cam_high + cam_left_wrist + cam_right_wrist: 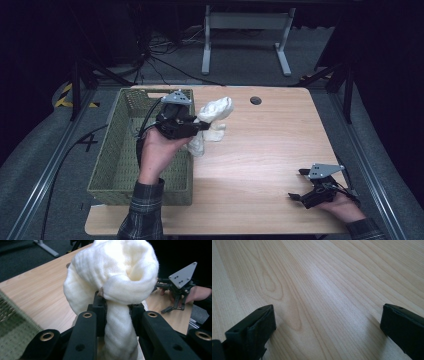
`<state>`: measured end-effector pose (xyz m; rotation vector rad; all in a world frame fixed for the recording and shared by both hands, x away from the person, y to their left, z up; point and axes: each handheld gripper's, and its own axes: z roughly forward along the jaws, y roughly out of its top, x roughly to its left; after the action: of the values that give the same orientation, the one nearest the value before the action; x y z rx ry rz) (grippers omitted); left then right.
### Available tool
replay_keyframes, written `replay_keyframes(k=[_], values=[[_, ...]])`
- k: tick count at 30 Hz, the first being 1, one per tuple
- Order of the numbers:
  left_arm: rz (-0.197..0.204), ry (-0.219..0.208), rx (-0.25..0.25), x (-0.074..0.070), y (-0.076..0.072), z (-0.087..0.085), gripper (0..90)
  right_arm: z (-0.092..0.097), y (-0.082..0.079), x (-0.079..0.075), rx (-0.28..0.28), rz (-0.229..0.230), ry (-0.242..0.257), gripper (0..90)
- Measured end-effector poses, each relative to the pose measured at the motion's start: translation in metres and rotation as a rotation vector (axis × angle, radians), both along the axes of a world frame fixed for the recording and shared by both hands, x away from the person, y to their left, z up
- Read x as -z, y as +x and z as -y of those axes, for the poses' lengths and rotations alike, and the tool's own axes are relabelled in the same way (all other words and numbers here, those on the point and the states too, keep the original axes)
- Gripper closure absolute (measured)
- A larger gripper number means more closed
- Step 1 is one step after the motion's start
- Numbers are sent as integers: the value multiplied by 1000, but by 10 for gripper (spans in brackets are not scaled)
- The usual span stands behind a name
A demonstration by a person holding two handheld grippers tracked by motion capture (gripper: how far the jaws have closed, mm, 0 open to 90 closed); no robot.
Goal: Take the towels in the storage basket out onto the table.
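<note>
The left gripper (pixel 202 126) is pinching a white cloth (pixel 212 122) beside the green basket (pixel 116 165), probably dropping it in next, while the right gripper (pixel 300 186) is resting wide open on the table (pixel 260 150).

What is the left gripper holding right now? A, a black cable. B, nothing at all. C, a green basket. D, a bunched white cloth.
D: the left gripper has its fingers shut on the white cloth, lifted beside the green basket.
</note>
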<state>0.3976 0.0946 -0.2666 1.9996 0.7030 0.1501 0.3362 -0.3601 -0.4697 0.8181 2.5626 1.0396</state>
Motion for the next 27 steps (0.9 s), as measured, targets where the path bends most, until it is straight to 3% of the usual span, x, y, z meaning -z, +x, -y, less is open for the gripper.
replay_keyframes(k=[2, 8, 12, 21, 24, 27], values=[[3, -23, 22, -2, -1, 7, 748, 0, 0, 0, 0, 0, 0, 1], [10, -26, 57, -1, -3, 25, 748, 0, 0, 0, 0, 0, 0, 1], [3, -28, 93, 6, -4, 43, 748, 0, 0, 0, 0, 0, 0, 1], [-2, -29, 123, 22, -4, 72, 748, 0, 0, 0, 0, 0, 0, 1], [-16, -57, 142, 31, -5, 84, 748, 0, 0, 0, 0, 0, 0, 1], [-16, -37, 150, 38, -6, 95, 747, 0, 0, 0, 0, 0, 0, 1]])
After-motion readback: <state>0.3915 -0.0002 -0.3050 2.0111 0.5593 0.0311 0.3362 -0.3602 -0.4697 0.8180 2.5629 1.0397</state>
